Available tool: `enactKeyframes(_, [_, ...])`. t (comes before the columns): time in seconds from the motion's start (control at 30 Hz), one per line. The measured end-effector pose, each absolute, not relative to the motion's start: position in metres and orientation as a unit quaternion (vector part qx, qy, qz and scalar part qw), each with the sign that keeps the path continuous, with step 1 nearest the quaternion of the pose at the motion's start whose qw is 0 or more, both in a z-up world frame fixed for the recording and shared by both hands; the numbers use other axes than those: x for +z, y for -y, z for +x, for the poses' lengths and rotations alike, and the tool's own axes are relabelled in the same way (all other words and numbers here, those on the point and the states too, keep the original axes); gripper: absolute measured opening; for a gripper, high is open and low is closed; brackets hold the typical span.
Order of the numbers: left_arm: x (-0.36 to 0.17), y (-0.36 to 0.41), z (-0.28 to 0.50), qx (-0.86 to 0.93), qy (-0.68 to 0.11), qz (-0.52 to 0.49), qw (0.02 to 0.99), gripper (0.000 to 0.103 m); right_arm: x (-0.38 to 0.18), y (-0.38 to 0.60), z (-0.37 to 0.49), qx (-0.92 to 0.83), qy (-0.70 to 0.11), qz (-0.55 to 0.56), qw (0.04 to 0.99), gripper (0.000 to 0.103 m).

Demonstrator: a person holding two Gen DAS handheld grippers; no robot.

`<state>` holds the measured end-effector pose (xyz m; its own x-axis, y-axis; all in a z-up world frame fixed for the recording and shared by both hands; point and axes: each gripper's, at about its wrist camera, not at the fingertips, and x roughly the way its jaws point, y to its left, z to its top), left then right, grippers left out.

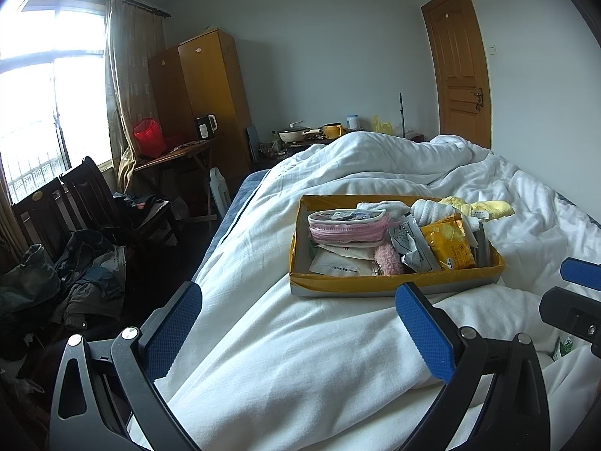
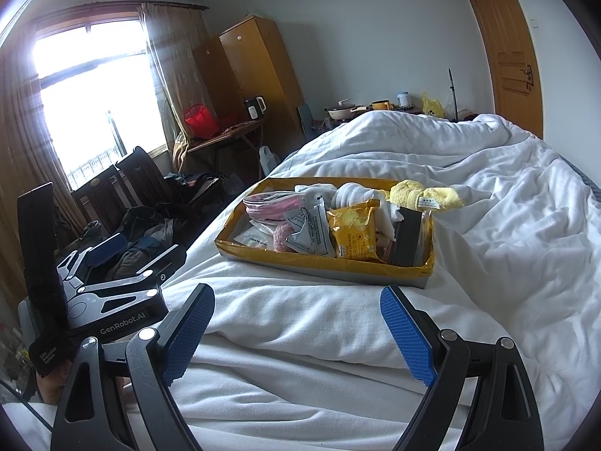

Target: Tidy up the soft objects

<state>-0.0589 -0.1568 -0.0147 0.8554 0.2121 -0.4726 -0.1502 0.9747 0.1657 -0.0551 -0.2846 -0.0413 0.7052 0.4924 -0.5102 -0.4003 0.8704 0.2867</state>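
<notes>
Both hand-held grippers hover low over the white bed (image 1: 300, 338), jaws spread wide and holding nothing: the left (image 1: 298, 325), the right (image 2: 296, 332). Ahead of them, well apart, sits the yellow box (image 1: 394, 280) stuffed with packets and cloths. A yellow towel (image 2: 424, 193) lies at its far right corner.

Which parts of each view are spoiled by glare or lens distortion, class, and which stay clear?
Left wrist view: the window is blown out white, the door bows with fisheye curve, and the box reads clearly. Right wrist view: the window flares across the curtain, corners darken, and the yellow cloth stays sharp.
</notes>
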Motion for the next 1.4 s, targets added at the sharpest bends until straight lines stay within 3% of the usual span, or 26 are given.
enactKeyframes(1.4, [-0.0144,0.1578,-0.0578,0.094,-0.252,0.063,0.961,0.103,-0.0403,0.2843,-0.0575,0.241,-0.291,0.071,0.923,0.093])
